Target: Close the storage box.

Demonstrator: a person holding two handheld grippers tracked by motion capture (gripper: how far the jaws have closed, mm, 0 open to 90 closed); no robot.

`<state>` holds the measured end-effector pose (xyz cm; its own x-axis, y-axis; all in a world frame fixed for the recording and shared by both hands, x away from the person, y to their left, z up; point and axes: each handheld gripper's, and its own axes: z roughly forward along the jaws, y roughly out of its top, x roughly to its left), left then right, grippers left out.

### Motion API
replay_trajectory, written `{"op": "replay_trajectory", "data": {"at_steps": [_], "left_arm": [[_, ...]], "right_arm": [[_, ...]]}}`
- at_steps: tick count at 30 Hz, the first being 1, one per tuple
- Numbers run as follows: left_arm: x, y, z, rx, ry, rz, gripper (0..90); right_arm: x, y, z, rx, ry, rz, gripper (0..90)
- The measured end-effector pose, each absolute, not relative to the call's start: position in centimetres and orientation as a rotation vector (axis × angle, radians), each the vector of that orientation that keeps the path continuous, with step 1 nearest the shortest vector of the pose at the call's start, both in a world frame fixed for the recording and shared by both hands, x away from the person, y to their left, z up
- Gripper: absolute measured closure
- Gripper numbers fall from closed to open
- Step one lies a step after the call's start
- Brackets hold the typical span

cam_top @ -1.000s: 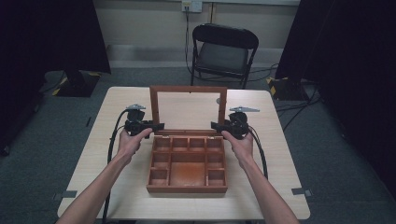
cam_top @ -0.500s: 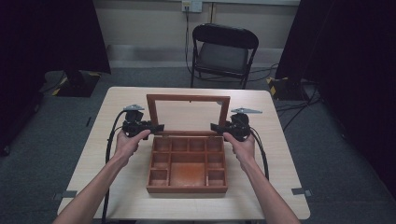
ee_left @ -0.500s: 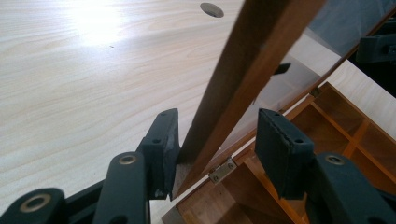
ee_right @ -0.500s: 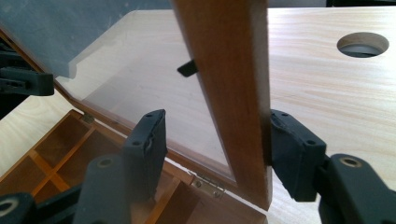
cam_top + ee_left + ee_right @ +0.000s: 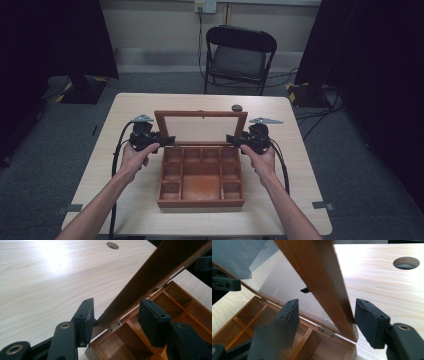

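Wooden compartment box [image 5: 201,180] sat mid-counter [image 5: 300,165], nearer the person's edge. Lid [image 5: 201,126] was up, hinged at the far edge and leaning back; it had a wood frame with a clear pane. Inside were small cells along the far row and both sides, with one larger cell in the middle.

Left gripper [image 5: 159,141] was at the lid's left frame rail, low down near the hinge line. In the left gripper view the jaws were spread apart with the rail [image 5: 150,282] between them: the outer jaw touched the rail's back face, while the inner jaw stood clear over the box cells. So it was open and not clamped. A metal hinge [image 5: 115,327] was visible just below the rail.

Right gripper [image 5: 239,140] mirrored that on the lid's right rail. In the right gripper view the jaws were wide and straddled the rail [image 5: 322,285]. The outer jaw was just at the rail's edge, and the inner jaw was apart on the pane side. It was open too. Second hinge [image 5: 326,331] was near the box corner.

Both hands [image 5: 131,159] held the gripper bodies, forearms coming in from the near edge. Cable hole [image 5: 237,107] was in the counter just behind the lid. Folding chair [image 5: 240,57] stood beyond the counter's far side.
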<state>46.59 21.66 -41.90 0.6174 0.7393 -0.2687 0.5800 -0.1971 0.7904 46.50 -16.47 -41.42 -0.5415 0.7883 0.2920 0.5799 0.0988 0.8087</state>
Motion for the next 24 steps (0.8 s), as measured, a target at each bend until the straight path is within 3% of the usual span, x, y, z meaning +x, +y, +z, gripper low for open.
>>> {"op": "replay_trajectory", "data": {"at_steps": [12, 18, 24], "left_arm": [[44.8, 21.9, -40.6, 1.881, 1.025, 0.237, 45.6], [44.1, 22.1, -40.3, 1.907, 1.019, 0.251, 37.7], [43.7, 22.2, -40.5, 1.912, 1.009, 0.248, 38.7]], "right_arm": [[45.6, -16.7, -41.1, 1.349, 2.184, 1.415, 35.6], [44.9, -16.7, -41.0, 1.343, 2.213, 1.374, 32.5], [44.4, -16.7, -40.9, 1.351, 2.206, 1.372, 32.4]]}}
